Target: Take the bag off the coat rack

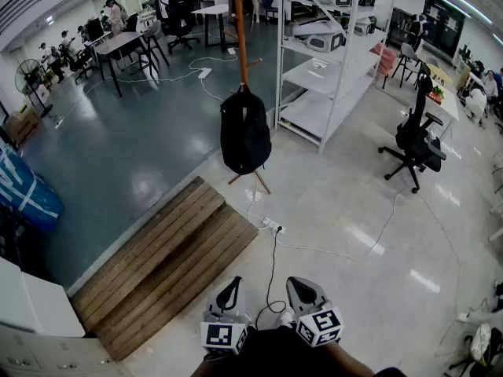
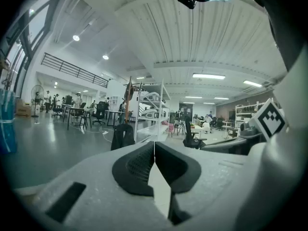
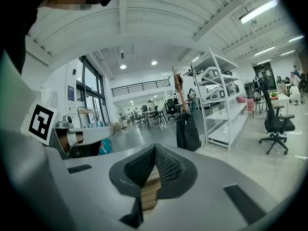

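Nearest, left gripper (image 1: 229, 293) and right gripper (image 1: 305, 290) are held low, both clenched on nothing. Coat rack (image 1: 238, 22) is seen well ahead beside shelving (image 1: 316, 74); black bag (image 1: 244, 132) is hung on it, untouched. Nothing is judged done: approach, grasp, lift-off remain.

- A black bag (image 1: 244, 136) hangs on the wooden coat rack (image 1: 239, 22), just beside white shelving (image 1: 314, 75).
- A plank platform (image 1: 165, 261) lies on the floor.
- The left gripper (image 1: 230, 287) and right gripper (image 1: 299, 287) sit side by side, well apart from the bag.
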`<state>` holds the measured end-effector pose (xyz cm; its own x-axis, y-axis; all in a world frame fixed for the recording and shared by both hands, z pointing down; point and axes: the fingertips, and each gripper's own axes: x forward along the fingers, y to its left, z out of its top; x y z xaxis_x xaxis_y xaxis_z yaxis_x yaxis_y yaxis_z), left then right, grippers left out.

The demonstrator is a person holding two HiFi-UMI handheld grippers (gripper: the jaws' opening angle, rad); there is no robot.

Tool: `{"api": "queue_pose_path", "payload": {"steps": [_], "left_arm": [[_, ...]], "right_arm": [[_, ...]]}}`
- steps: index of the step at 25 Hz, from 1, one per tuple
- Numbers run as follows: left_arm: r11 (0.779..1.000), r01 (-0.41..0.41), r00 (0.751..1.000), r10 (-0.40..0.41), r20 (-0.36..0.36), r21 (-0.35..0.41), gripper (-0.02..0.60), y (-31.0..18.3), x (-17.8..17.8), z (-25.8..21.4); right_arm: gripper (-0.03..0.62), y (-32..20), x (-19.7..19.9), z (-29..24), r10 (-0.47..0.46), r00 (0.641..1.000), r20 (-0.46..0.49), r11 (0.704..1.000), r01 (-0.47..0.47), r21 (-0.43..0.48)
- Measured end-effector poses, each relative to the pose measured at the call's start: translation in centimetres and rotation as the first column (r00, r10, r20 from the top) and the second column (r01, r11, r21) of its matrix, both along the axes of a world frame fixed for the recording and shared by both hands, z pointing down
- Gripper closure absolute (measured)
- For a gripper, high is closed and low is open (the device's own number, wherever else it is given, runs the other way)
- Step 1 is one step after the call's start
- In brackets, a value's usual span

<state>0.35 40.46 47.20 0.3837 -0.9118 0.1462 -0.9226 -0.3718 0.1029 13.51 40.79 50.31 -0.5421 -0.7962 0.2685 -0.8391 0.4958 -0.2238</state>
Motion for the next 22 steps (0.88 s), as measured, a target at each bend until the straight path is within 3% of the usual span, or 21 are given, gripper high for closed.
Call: {"api": "queue_pose_path", "payload": {"steps": [12,22], "left_arm": [[1.0,-0.008,1.0,0.008,-0.015,-0.009,0.563,0.0,-0.6,0.5],[1.0,-0.01,1.0,0.01,-0.028,-0.015,0.563,0.2,-3.4,1.0]], "right_arm": [[0.583,0.2,-1.0,0.0,-0.004,1.0,0.002,1.0,0.004,0.004],[0.582,0.0,-3.5,-0.4,0.013,1.0,0.028,1.0,-0.013,0.015]]}}
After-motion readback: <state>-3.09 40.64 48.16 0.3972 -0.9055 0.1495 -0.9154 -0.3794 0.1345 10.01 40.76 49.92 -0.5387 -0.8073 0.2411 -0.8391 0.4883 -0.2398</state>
